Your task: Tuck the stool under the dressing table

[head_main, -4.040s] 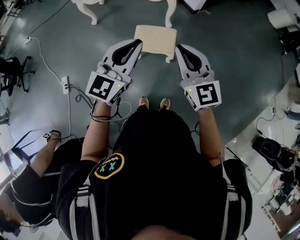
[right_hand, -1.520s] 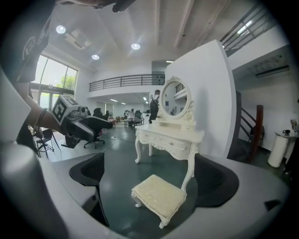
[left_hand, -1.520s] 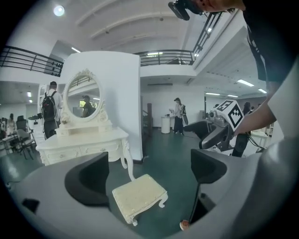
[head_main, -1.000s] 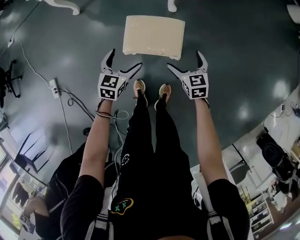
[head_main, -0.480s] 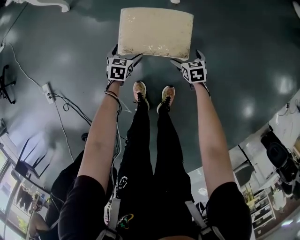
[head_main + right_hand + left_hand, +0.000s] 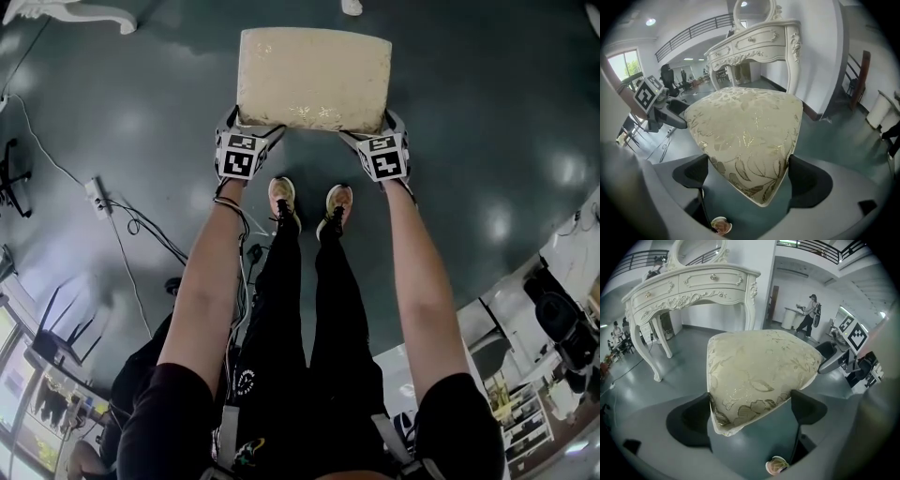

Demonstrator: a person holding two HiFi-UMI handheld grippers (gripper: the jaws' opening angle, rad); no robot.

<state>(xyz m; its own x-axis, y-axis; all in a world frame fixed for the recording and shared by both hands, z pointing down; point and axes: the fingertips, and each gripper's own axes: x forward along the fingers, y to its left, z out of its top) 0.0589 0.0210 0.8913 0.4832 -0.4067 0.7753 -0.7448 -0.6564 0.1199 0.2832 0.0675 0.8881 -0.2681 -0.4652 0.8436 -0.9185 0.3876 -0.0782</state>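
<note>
head view: the stool [image 6: 314, 77] stands on the grey floor [image 6: 487, 112] just beyond the person's shoes [image 6: 284, 197], cushion up, with a white leg of the dressing table [image 6: 66, 14] at the far left. the left gripper [image 6: 251, 127] sits at the cushion's near left corner, and the right gripper [image 6: 372, 129] at its near right corner. a power strip [image 6: 97, 197] with cables lies on the left.

left gripper view: the left gripper [image 6: 750, 401] is spread wide with a cushion corner of the stool [image 6: 759, 366] between its jaws. the dark pads meet the cushion's edges, with no squeeze to be seen. the dressing table [image 6: 693, 284] stands farther off to the left – the stool is not under it. the right gripper [image 6: 839, 359] shows at the cushion's right.

right gripper view: the right gripper [image 6: 747, 168] also stands wide – its jaws have just been closing a little – with the other near corner of the stool [image 6: 745, 136] between them, pads at the fabric's edges. the dressing table [image 6: 754, 44] rises behind the stool, and the left gripper [image 6: 665, 117] shows at the left.
</note>
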